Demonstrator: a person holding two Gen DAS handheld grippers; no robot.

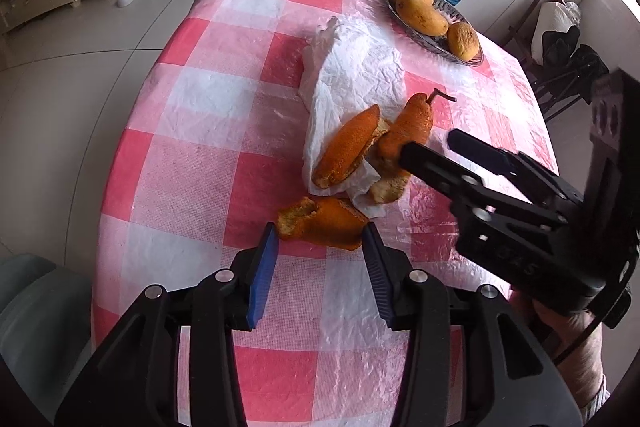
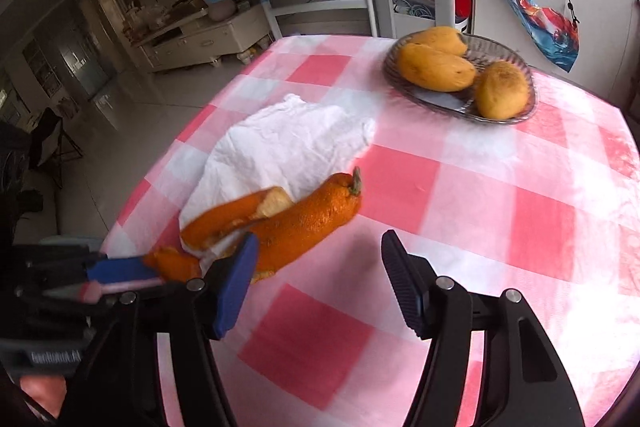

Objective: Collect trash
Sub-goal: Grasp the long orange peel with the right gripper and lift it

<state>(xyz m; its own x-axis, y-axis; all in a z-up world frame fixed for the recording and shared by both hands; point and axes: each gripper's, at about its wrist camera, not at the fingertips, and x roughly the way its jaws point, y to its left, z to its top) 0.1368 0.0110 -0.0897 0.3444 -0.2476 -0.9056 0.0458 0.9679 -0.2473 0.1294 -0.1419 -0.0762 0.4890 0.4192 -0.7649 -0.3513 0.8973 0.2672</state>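
Orange peel pieces lie on a crumpled white tissue (image 1: pixel 352 75) (image 2: pixel 288 143) on the pink checked tablecloth (image 1: pixel 240 147). My left gripper (image 1: pixel 320 227) (image 2: pixel 160 275) is shut on one loose peel piece (image 1: pixel 320 217) (image 2: pixel 172 263) at the tissue's near end. A curved peel (image 1: pixel 348 147) (image 2: pixel 224 219) rests on the tissue. Beside it lies a long peel with a stem (image 1: pixel 412 123) (image 2: pixel 312 219). My right gripper (image 1: pixel 428 143) (image 2: pixel 319 238) is open. One of its fingertips (image 2: pixel 244 259) touches the long peel's near end, and only cloth lies between its pads.
A glass dish (image 1: pixel 454 13) (image 2: pixel 516 59) with three mangoes (image 1: pixel 420 11) (image 2: pixel 436 67) stands at the table's far right. The table edge drops to tiled floor on the left. A grey chair (image 1: pixel 32 307) stands at the near left corner. A hand (image 1: pixel 572 327) holds the right gripper.
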